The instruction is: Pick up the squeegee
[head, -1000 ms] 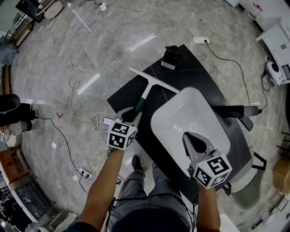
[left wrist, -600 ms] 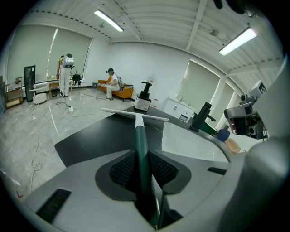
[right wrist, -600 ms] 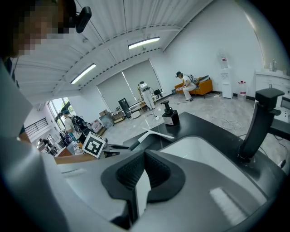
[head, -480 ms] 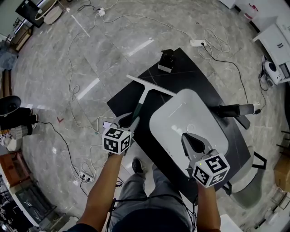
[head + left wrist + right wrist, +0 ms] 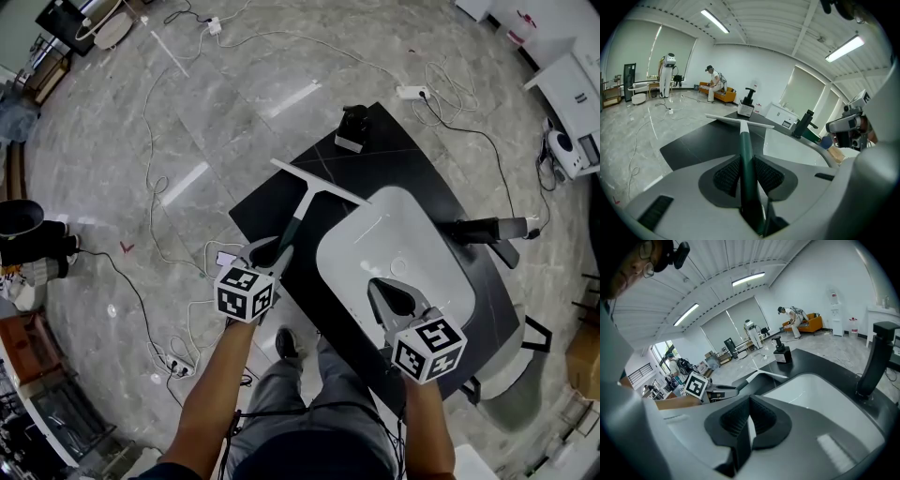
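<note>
1. The step in hand, as I judge it, is the lift itself: the grasp on the squeegee with the dark green handle and the long pale blade [image 5: 304, 202] is already made.
2. The left claw [image 5: 269, 250] sits at the centre left of the head view. Its two ribbed pads are closed on the lower part of the green handle, one on each side. The handle runs straight out between them, toward the top of the left gripper view.
3. The blade lies across the far end of the handle, above the centre of the head view. It is over the upper left part of the matte black desk [image 5: 394, 159], just beside the rim of the white rounded basin [image 5: 441, 281].
4. Whether the blade touches the desk or is already a little above it, I cannot tell from these views.
5. The right claw [image 5: 397, 298] is at the lower right of the head view, over the basin. Its pads are pressed together with nothing between them, so it takes no part in the grasp.
6. The next move calls for raising the left hand while the grip stays firm. The long blade is far from the pads and can swing the handle round.
7. The blade must also stay clear of the basin rim and of the small black device [image 5: 352, 127] at the top corner of the desk.
</note>
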Available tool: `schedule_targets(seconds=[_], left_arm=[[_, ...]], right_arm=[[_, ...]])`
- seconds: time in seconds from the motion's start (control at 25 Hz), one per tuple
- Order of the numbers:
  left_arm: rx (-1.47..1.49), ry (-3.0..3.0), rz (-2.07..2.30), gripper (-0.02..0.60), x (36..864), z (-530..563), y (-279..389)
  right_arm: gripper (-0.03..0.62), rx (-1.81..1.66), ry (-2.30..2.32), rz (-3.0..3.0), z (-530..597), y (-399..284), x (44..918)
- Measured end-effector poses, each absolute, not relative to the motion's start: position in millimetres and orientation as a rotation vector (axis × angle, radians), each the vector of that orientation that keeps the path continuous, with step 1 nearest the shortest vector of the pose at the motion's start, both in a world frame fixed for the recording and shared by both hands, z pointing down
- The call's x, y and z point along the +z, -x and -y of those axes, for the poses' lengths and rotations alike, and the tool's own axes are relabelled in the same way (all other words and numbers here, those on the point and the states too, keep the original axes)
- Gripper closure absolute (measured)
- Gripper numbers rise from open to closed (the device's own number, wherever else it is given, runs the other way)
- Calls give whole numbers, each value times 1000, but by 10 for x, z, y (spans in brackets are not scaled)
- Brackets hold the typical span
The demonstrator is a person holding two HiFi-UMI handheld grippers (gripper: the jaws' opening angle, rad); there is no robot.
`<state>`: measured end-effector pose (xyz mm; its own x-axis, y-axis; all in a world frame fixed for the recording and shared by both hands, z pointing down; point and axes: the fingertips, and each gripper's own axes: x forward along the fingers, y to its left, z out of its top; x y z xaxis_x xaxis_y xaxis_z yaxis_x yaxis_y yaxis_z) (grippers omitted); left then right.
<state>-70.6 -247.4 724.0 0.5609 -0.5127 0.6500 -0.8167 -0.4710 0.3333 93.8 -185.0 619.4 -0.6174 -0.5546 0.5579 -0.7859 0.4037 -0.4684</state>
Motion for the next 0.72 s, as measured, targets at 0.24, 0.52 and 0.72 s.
schedule_targets(seconds=[0.24,0.52,0.72], left_arm=[[614,-2175,1061,486,7134,2448,761],[610,-2185,1059,486,7012,2430,808],[608,-2191,1057,486,6931,2376,833]], right_arm=[[584,1024,-1160,2357,1887,-864,6120],[584,1026,-1145,2364,1870,-764,6073],[584,1011,-1150,2374,1869,-750,5987]])
